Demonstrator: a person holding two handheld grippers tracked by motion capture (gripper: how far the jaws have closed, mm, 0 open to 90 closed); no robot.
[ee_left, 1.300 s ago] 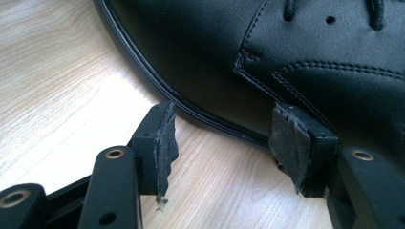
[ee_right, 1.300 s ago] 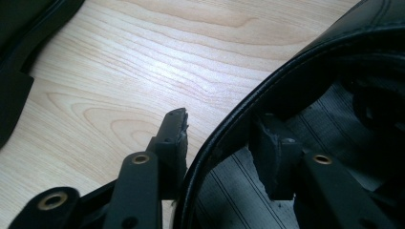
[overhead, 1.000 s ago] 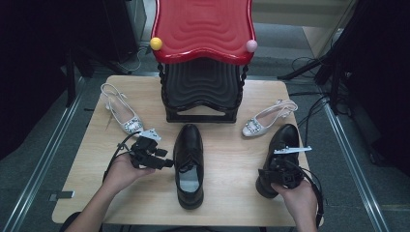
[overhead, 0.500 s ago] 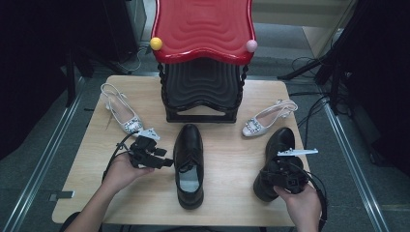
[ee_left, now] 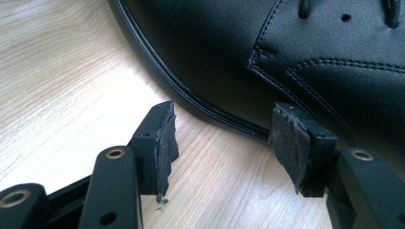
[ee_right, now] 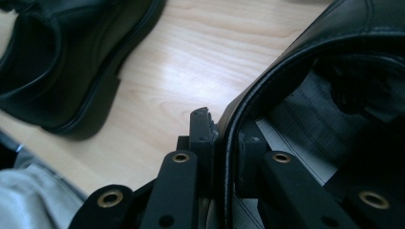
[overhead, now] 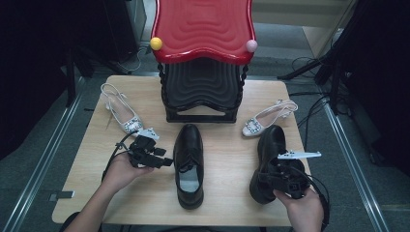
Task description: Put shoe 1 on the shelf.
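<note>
Pale wood-grain table (overhead: 227, 96) under dim light carries the work. On its near right part, a black leather lace-up shoe (overhead: 269, 153) sits tilted, heel end raised off the wood. The right gripper (overhead: 282, 178) holds it by the heel collar; in the right gripper view one pad (ee_right: 203, 125) lies outside the rim (ee_right: 267, 83) and the other inside, against the grey lining. These jaws have just been closing, and the collar is pinched between them. The right hand (overhead: 303, 209) enters from the bottom edge, forearm nearly straight up the frame.

Its matching black leather shoe (overhead: 188, 163) lies flat at table centre, toe pointing away. The left gripper (overhead: 162, 162) rests level just beside that shoe's left flank, jaws spread wide, holding nothing; the left hand (overhead: 120, 170) cups its body.

Farther back stand two silver slingback sandals (overhead: 124, 116) (overhead: 265, 118) and a red-topped black stool (overhead: 203, 29).
</note>
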